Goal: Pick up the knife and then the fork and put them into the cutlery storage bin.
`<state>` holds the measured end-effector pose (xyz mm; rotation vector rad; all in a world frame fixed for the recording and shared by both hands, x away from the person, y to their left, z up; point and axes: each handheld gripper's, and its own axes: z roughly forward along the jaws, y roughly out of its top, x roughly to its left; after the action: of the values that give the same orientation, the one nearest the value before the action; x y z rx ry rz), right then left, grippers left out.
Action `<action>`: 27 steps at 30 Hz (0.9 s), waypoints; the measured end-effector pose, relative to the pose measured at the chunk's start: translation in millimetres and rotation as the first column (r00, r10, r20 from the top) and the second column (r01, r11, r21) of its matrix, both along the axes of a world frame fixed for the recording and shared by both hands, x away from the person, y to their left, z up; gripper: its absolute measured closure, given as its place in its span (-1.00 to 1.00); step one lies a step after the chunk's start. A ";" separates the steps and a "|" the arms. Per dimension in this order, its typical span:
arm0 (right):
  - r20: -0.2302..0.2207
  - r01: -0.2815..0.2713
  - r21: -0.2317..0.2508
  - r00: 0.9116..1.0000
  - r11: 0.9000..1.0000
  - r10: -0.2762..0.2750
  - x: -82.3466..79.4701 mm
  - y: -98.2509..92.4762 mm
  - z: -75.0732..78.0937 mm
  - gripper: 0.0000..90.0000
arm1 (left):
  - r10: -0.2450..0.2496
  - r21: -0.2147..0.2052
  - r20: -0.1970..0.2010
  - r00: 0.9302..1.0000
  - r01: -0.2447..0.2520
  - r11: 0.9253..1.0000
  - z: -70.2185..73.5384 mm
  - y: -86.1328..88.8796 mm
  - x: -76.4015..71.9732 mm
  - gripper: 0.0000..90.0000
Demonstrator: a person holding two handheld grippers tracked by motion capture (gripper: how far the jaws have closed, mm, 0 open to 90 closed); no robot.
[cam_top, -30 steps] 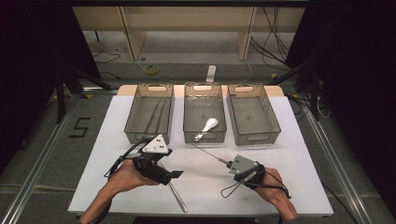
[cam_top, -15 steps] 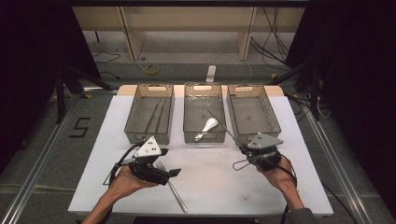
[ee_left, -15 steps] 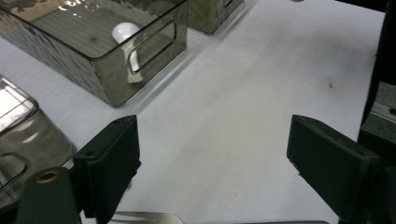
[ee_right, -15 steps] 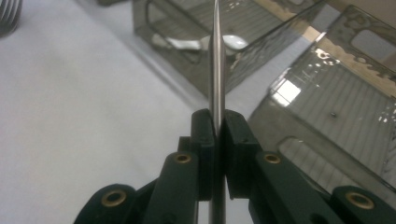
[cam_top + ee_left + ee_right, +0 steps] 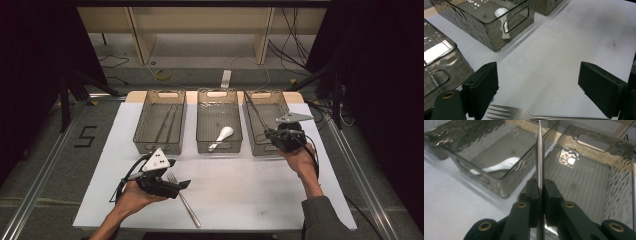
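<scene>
White table top (image 5: 235,185) on a grey floor, wooden shelving behind, dark at both sides. Three clear bins in a row: left bin (image 5: 161,121) with thin utensils (too faint to name), middle bin (image 5: 219,121) with a white spoon (image 5: 222,135). Right gripper (image 5: 539,195) clamped on a knife (image 5: 539,157), over the right bin (image 5: 265,122). Left gripper (image 5: 539,87) wide apart, around nothing, just above a fork (image 5: 506,113) on the table.

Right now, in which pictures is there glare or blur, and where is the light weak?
High view: the white table is evenly lit, the room around it is dark, and the image is somewhat soft. Left gripper view: bright glare on the near bin; the fork is sharp. Right gripper view: the wavy bin wall distorts reflections, a glare patch lies on its floor, and the thin metal utensil looks soft.
</scene>
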<state>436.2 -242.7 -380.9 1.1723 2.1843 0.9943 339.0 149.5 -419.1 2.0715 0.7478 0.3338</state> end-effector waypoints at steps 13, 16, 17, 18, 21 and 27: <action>-0.120 0.166 0.031 0.980 0.986 -0.161 49.8 2.7 -5.2 0.87 | 0.010 -0.014 0.006 1.000 -0.010 1.000 -1.5 3.5 -1.3 -0.65; -0.145 0.200 0.026 0.970 0.979 -0.194 57.3 4.0 -10.3 0.87 | 0.005 -0.010 0.010 1.000 -0.005 1.000 -0.9 2.5 -2.0 -0.65; -0.152 0.210 0.027 0.967 0.977 -0.204 59.4 4.3 -12.3 0.87 | 0.006 -0.012 0.009 1.000 -0.006 1.000 -1.0 2.4 -2.0 -0.65; -0.161 0.221 0.029 0.963 0.975 -0.214 61.1 4.5 -14.1 0.87 | 0.005 -0.009 0.010 1.000 -0.005 1.000 -1.3 2.6 -1.8 -0.65; -0.179 0.247 0.028 0.955 0.969 -0.238 64.9 4.4 -19.5 0.87 | 0.004 -0.005 0.006 1.000 -0.004 1.000 -1.6 2.9 -1.5 -0.65; -0.203 0.266 0.010 0.944 0.964 -0.258 68.4 6.4 -25.9 0.86 | 0.002 -0.003 0.009 1.000 -0.002 1.000 -1.6 1.5 -2.5 -0.65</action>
<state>504.5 -236.2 -406.8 1.5937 2.0910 0.8364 336.5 151.0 -420.7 2.0652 0.7440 0.3425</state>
